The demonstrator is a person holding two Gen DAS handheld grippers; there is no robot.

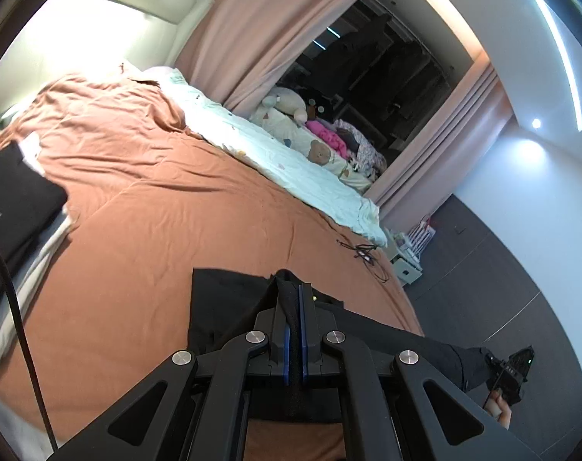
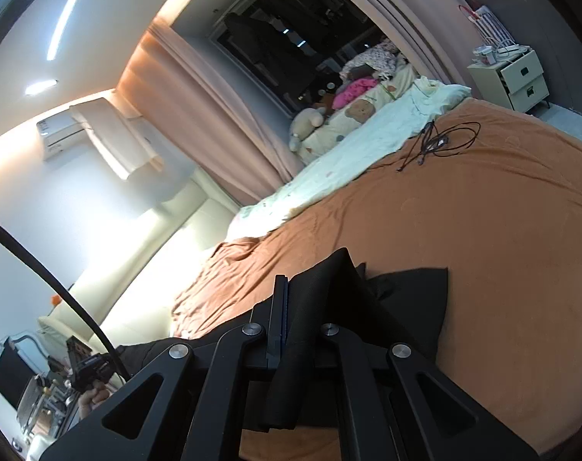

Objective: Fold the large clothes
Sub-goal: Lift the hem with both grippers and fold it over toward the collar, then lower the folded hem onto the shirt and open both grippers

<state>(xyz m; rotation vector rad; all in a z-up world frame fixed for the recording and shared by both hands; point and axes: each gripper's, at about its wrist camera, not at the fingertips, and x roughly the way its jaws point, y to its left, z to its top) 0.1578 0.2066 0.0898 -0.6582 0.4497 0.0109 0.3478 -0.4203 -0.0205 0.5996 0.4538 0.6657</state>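
My left gripper is clamped on the black fabric garment, my right gripper likewise — it hangs stretched between them above the rust-orange bedsheet. A thin pinch could slip — uneven tension would skew the fold.

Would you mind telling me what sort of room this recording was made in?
Most likely a home bedroom: a wide bed with a rust-orange sheet, a plush toy among bedding beside full-length pink curtains, and a small bedside drawer unit.
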